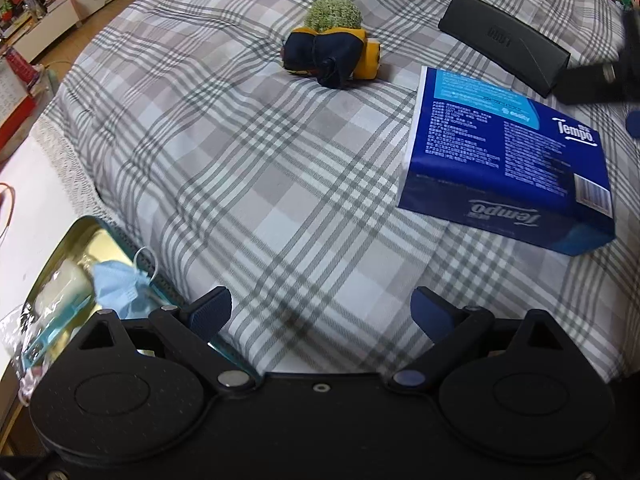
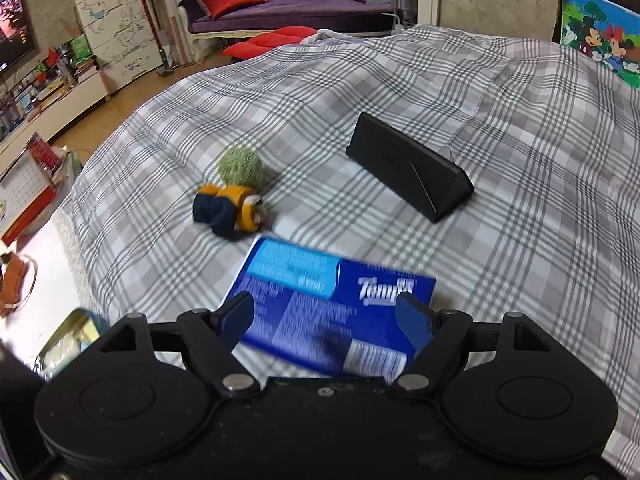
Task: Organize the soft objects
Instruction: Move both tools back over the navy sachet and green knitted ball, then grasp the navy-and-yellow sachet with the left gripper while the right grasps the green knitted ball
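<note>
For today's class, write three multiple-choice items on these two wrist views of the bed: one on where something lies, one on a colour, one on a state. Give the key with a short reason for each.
1. Where does the small plush toy with the fuzzy green head lie?
A. On the checked bedspread, apart from the tissue pack
B. On top of the tissue pack
C. Inside the tin

2. What colour is the soft Tempo tissue pack?
A. Red
B. Blue
C. Yellow

3. How do the right tongs stand?
A. Shut on the toy
B. Shut on the black triangular case
C. Open, above the tissue pack

Key:
1 A: bare checked cloth shows between toy and pack.
2 B: the wrapper is dark blue with a lighter blue panel.
3 C: both blue pads stand wide apart, gripping nothing.
</note>
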The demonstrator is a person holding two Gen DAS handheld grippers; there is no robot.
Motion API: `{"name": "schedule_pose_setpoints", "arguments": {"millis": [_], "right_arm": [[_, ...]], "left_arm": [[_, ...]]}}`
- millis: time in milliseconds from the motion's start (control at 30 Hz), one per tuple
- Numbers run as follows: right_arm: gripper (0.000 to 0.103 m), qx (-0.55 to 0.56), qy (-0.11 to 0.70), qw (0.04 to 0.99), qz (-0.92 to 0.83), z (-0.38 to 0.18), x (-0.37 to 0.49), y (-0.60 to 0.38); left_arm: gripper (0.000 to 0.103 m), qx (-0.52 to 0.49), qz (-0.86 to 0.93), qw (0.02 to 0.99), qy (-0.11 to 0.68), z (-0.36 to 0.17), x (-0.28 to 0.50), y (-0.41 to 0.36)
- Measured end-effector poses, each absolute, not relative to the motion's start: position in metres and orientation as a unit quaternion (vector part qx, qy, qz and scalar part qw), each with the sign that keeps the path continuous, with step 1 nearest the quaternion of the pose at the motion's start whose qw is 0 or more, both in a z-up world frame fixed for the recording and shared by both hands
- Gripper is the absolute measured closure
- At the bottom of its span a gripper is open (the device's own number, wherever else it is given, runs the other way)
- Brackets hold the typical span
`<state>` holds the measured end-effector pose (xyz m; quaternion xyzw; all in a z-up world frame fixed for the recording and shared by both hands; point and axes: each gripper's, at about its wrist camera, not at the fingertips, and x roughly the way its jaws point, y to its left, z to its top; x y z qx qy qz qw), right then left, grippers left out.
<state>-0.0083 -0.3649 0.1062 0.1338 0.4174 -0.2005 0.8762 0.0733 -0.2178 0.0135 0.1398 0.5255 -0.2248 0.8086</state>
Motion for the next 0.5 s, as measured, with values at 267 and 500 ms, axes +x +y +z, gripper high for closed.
{"name": "schedule_pose_setpoints", "arguments": {"millis": [267,500], "right_arm": [[0.026,0.146,0.417,0.871,-0.216,0.108,0.053,-0.386],[0.021,0.129,0.403,0.875,-0.233,0.103,0.131,-0.387]], "left_arm": [[0.010,0.139,-0.234,0.792,0.546,-0.011,0.083,-0.223],[0.008,0.126,-0.246,0.783,0.557,-0.023,0.088,-0.221]]}}
